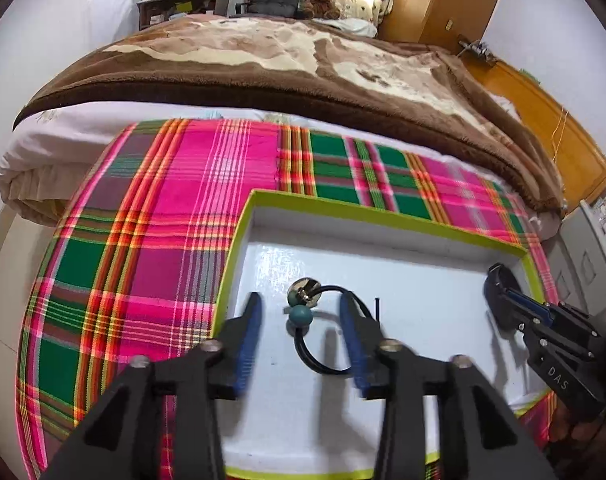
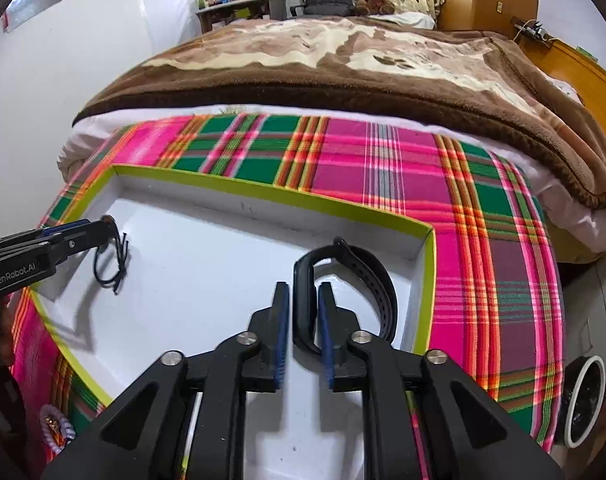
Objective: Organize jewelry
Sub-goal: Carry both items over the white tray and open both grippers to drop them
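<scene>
Left gripper (image 1: 299, 320) jaws wide, straddling the black cord bracelet (image 1: 327, 336) with teal bead, which lies on the floor of the white tray (image 1: 423, 280) near its left wall. Right gripper (image 2: 304, 320) jaws narrow, clamped on the body of the black smartwatch (image 2: 343, 280) near the tray's right wall. Tray sits on the plaid cloth (image 1: 163, 220) at the bed's near edge.
</scene>
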The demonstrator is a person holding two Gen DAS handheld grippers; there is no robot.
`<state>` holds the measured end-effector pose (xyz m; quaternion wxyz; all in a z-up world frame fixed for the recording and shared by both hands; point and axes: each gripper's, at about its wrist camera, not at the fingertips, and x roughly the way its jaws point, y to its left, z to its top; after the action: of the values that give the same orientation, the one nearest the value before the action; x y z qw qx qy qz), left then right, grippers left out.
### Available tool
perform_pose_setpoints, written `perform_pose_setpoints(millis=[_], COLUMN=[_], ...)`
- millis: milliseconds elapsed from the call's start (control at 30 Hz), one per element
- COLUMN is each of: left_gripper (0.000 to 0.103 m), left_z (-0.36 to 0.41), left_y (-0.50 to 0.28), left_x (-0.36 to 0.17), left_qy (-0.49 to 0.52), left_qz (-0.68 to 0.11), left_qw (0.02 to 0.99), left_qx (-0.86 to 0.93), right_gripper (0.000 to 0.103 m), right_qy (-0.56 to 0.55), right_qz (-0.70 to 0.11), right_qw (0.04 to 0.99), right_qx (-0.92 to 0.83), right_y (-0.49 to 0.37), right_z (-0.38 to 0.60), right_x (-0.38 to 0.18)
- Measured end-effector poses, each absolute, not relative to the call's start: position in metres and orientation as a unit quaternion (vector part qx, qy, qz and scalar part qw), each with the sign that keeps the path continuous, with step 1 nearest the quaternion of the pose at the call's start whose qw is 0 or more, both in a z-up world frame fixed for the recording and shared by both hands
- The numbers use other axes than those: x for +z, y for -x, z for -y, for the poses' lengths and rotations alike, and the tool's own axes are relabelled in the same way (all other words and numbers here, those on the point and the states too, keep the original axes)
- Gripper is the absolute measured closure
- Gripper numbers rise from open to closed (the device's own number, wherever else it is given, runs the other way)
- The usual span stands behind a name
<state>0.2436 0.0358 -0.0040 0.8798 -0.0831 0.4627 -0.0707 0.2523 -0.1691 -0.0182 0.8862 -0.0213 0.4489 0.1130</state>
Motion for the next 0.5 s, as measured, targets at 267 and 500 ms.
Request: perform_pose_setpoints(millis=[267,500], left_gripper=[0.056,0.055], left_z=[-0.058,-0.08], left_y=[-0.219,-0.213], left_x=[0.015,-0.001], left_qy=[0.119,0.142], left_qz=[-0.435,-0.461], left_qw=[0.89,0.875], left_qx=[-0.071,-0.044], right_gripper=[0.066,0.066], right_qy=[-0.014,-0.037], right_qz=[-0.398,-0.419], right_qw=[0.91,0.905], right_qx=[0.118,0.066], right_y=[-0.224,-0.203], right_z=[0.188,0.224], right_x=[0.017,0.005])
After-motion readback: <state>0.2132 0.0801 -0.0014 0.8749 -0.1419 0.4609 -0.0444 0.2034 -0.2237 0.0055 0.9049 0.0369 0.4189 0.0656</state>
